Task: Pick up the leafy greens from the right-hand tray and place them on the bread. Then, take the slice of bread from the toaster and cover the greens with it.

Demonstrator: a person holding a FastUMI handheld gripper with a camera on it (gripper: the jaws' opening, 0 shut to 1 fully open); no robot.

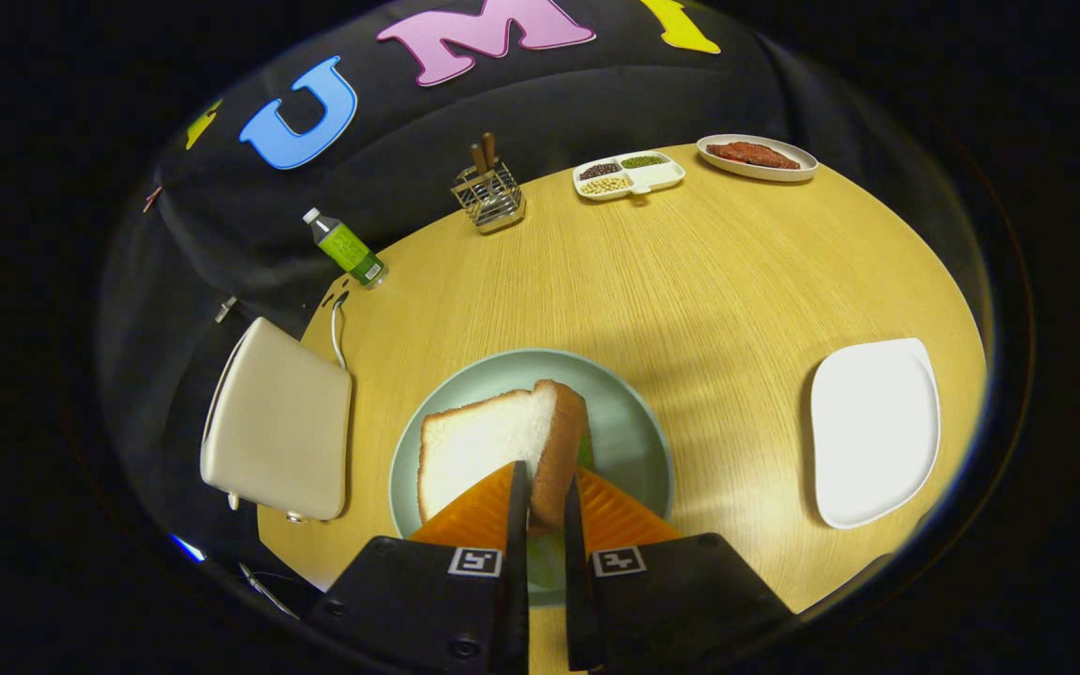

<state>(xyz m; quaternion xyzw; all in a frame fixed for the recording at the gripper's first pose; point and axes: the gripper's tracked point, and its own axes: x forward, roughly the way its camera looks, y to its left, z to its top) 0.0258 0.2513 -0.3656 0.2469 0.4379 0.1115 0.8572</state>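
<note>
— What's in your gripper [545, 502]?

— A slice of bread [502, 441]. I hold it on edge, my two fingers pinching its crust from either side, white face turned toward the toaster [277, 422].

— And where is it over the desk?

— Above the pale green plate [638, 441], which lies just ahead of my fingers. I see a bit of leafy greens [586, 455] peeking out beside the slice's crust, low on the plate. Whether another slice lies under them, I cannot tell; my fingers and the held bread hide that part.

— The toaster?

— It stands to the left of the plate, near the desk [690, 281] edge, with its cord running back along the desk.

— Anything on the other side?

— A white tray [873, 427], well apart from the plate, to the right.

— And further off?

— Beyond the plate, at the far edge, a green bottle [346, 247], a wire holder [489, 199] with two wooden handles sticking up, a divided dish [629, 174] of beans and grains, and an oval plate [757, 157] of reddish slices.
</note>
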